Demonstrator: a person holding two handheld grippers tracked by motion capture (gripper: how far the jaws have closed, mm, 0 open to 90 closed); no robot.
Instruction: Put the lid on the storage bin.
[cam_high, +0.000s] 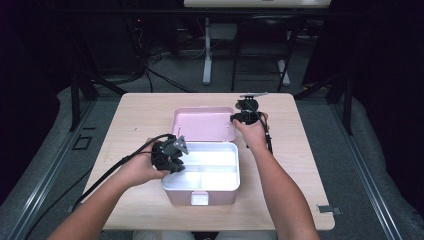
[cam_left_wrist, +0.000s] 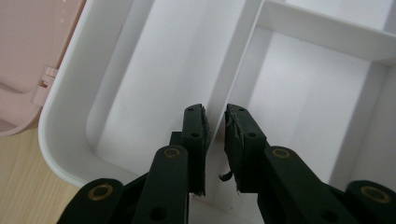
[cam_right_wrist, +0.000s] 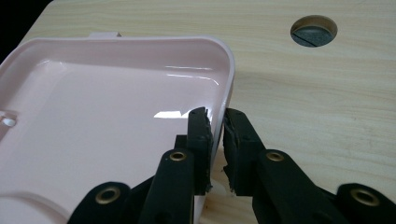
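- High view, looking down on a pale wooden table (cam_high: 135, 107): a pink box (cam_high: 200, 192) sits near the person's edge, its pink lid (cam_high: 202, 124) thrown open and lying flat behind it.
- Hard to make out: the left hand (cam_high: 137, 170) and the gripper body cover the box's left corner, so the jaw tips are hidden from above. The room beyond the table is dark — only desk legs and cables show.
- The box's white tray (cam_high: 212, 172) is split by partitions; in the left gripper view its far compartments are cut off by the frame.
- Around it: a round cable hole (cam_right_wrist: 314, 31) in the tabletop, well apart from the lid, seen in the right gripper view. Nothing lies between the grippers and the box.
- Left gripper (cam_left_wrist: 215, 133): jaws nearly together, straddling a thin white divider wall (cam_left_wrist: 236, 70) of the tray. The pads sit close on either side of it; whether they press on it I cannot tell.
- Right gripper (cam_right_wrist: 217, 135): at the lid's far right corner. Jaws narrow, one inside the lid, one outside, with the raised rim (cam_right_wrist: 224, 88) between them — the inner pad appears to touch the rim, though a firm pinch is not certain.
- Right hand (cam_high: 252, 132) rests over the table beside the lid.
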